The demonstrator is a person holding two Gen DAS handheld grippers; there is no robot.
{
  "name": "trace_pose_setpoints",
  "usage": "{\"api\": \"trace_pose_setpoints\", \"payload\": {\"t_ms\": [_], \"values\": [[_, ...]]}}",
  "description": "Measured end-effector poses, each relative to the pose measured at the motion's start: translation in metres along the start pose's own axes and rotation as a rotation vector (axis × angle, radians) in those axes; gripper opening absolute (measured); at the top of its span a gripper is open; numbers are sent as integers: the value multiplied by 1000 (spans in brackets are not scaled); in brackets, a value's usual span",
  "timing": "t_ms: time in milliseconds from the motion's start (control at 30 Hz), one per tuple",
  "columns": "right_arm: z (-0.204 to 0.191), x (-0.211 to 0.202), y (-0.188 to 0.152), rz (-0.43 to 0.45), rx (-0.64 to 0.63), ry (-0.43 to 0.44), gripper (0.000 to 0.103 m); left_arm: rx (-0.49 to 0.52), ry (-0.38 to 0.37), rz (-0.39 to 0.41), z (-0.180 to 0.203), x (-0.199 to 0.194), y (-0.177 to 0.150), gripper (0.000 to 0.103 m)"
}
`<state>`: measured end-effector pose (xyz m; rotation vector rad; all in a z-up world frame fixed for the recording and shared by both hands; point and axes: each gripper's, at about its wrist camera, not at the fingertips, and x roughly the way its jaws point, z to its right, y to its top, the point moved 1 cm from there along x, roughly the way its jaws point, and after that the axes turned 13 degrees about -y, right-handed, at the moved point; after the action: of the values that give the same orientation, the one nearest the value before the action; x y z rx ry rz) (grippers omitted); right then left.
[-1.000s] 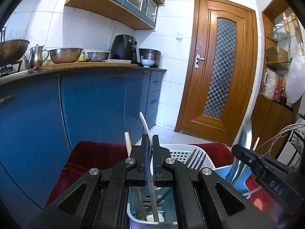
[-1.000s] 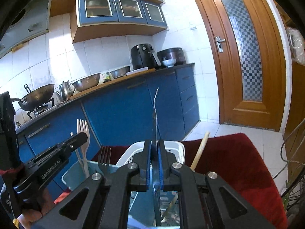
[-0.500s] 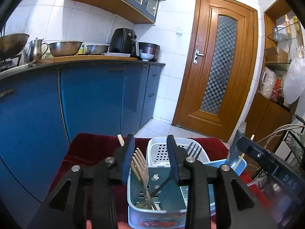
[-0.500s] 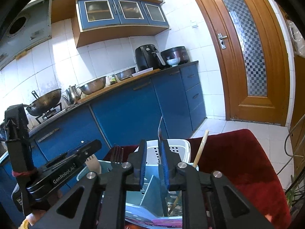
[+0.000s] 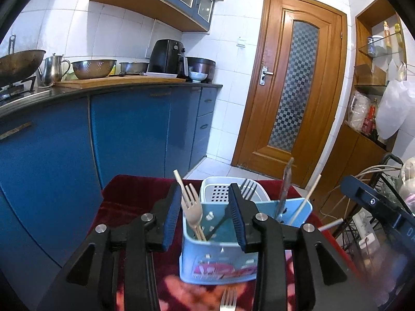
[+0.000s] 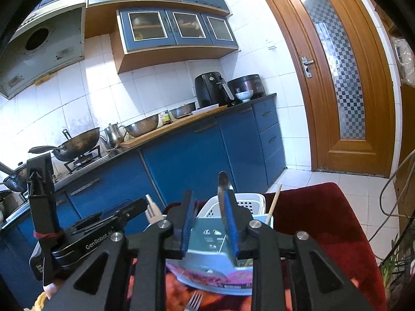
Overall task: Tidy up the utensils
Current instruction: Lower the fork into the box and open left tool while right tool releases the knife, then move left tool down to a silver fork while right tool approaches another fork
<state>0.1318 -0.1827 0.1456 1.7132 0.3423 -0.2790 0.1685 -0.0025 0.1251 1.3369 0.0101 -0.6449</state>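
1. The left gripper (image 5: 205, 216) stands with its jaws spread, having just been opening, nothing pinched between them.
2. The right gripper (image 6: 210, 223) has also just been opening; its jaws are parted and grip nothing.
3. The blue caddy (image 5: 220, 256) sits on the red cloth (image 5: 124, 202), holding a wooden fork (image 5: 192, 208), chopsticks and a spoon (image 6: 222, 181).
4. A white basket (image 5: 220, 191) stands just beyond it.
5. A metal fork (image 5: 228, 298) lies on the cloth at the near side.
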Motion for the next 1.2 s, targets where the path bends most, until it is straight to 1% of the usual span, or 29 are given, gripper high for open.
{"api": "trace_pose_setpoints", "payload": {"t_ms": [67,300,567,667,733,800,1100,1200], "values": [[-1,-8,-1,-9,-4,-4,26,1,6,-11,3,-9,-1,42],[-7,-30,-15,-61,-41,-34,26,1,14,-63,10,-39,-18,43],[-1,-38,-48,-159,-43,-58,26,-6,27,-147,16,-54,-52,43],[3,-35,-61,-198,-34,-70,27,-14,28,-175,17,-52,-65,43],[7,-32,-71,-229,-22,-75,31,-21,32,-202,17,-50,-77,43],[11,-28,-82,-264,-12,-76,32,-29,41,-221,15,-46,-87,43],[24,-5,-130,-390,8,-102,33,-75,78,-313,1,-26,-126,43],[27,3,-143,-430,21,-98,34,-83,85,-334,-2,-21,-132,43]]}}
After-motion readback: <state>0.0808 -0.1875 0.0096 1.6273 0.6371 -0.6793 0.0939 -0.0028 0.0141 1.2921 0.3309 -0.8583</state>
